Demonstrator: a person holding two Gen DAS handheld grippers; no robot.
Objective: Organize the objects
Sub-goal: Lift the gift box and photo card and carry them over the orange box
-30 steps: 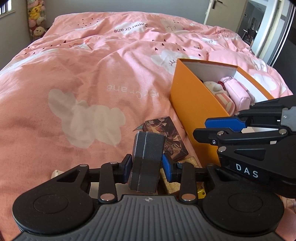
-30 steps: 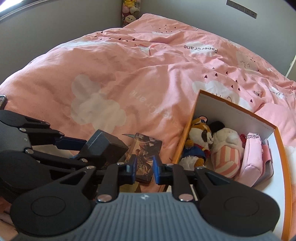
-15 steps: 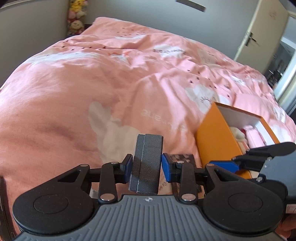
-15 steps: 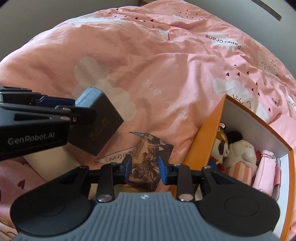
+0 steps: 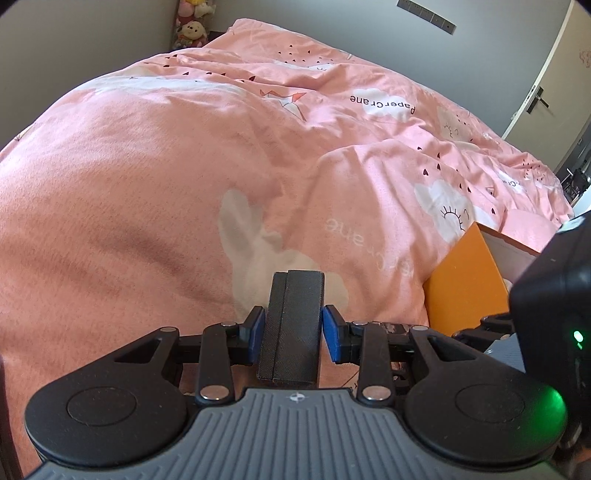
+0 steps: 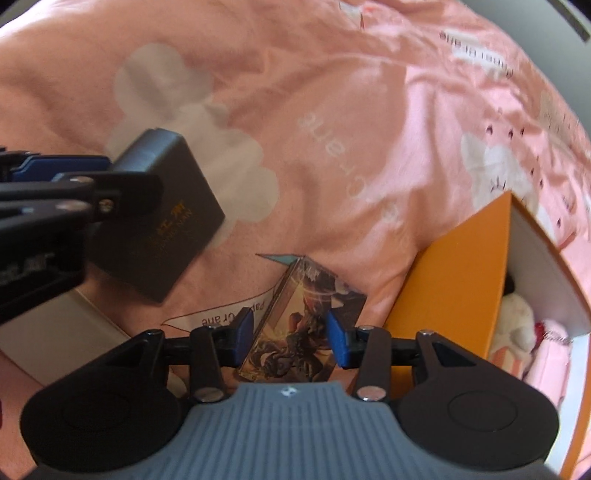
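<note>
My left gripper [image 5: 293,334] is shut on a dark grey flat box [image 5: 291,328] and holds it above the pink bed cover. The same box [image 6: 166,225] shows in the right wrist view at the left, clamped by the left gripper. My right gripper [image 6: 290,338] is open, its blue pads on either side of a picture-printed card box [image 6: 299,328] that lies on the cover; I cannot tell if they touch it. An orange storage box [image 6: 454,273] stands just right of it, with soft toys and a pink pouch [image 6: 546,354] inside.
The pink bed cover [image 5: 184,166] fills most of both views. A beige flat object [image 6: 59,332] lies under the left gripper. Plush toys [image 5: 192,26] sit in the far corner. A door [image 5: 546,81] is at the far right.
My left gripper has lifted and swung left with the grey box. My right gripper has opened wider and dropped down around the picture box.
</note>
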